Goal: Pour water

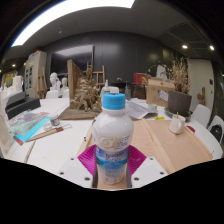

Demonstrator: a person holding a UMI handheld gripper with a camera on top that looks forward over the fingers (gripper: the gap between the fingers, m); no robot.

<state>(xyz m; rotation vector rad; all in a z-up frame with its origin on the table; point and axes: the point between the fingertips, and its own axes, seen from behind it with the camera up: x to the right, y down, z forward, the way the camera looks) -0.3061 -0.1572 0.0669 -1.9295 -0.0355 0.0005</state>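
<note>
Gripping capped bottle [112, 140], gripper [112, 163]

White worktop [60, 140] with light wood board [170, 140] laid on it. Small white cup [177, 124] near board's far edge. Blue-covered books [33, 127] stacked off to one side. Wooden model structure [84, 95] further back. Long ceiling light [60, 12] overhead.

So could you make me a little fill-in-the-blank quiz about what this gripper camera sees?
1. The bottle has a ____ cap.
2. The bottle stands upright ____ the gripper's two fingers.
3. The white cup sits on the wooden board, to the ____ of the bottle.

Missing words: blue; between; right
</note>
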